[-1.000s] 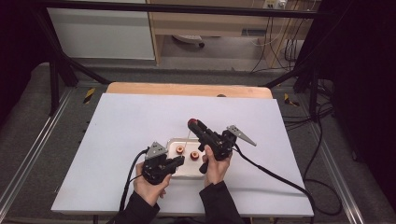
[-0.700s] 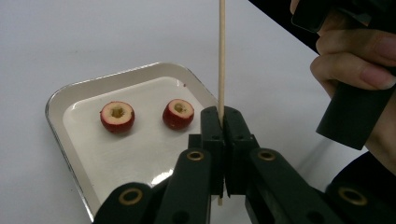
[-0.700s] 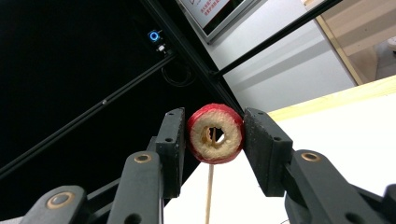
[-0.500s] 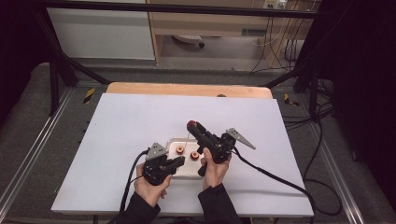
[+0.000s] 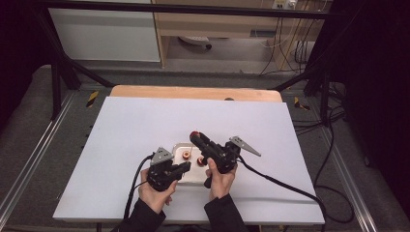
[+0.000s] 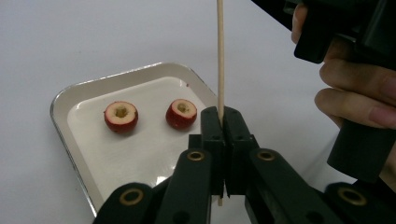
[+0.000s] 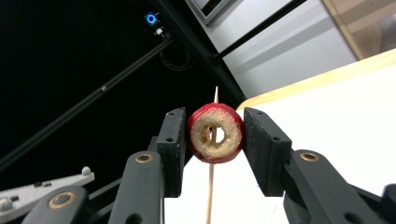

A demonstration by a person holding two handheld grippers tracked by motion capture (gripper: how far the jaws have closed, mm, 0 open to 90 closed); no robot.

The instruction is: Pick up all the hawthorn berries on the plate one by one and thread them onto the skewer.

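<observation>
The metal tray [image 6: 63, 100] on the white worktop [image 5: 121, 140] has two cored red fruits [image 6: 121, 116] side by side. At its 3 o'clock, the left tool [image 6: 223, 122] is clamped on an upright skewer [image 6: 219, 56]. The right tool [image 7: 214, 135] grips a third cored fruit [image 7: 215, 133], which the skewer passes through.

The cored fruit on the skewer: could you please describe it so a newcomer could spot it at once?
Start at the small metal tray near the front of the white table. Just above it, the right gripper pinches a red cored fruit with the wooden skewer through its hole. Its two neighbours lie loose in the tray.
</observation>
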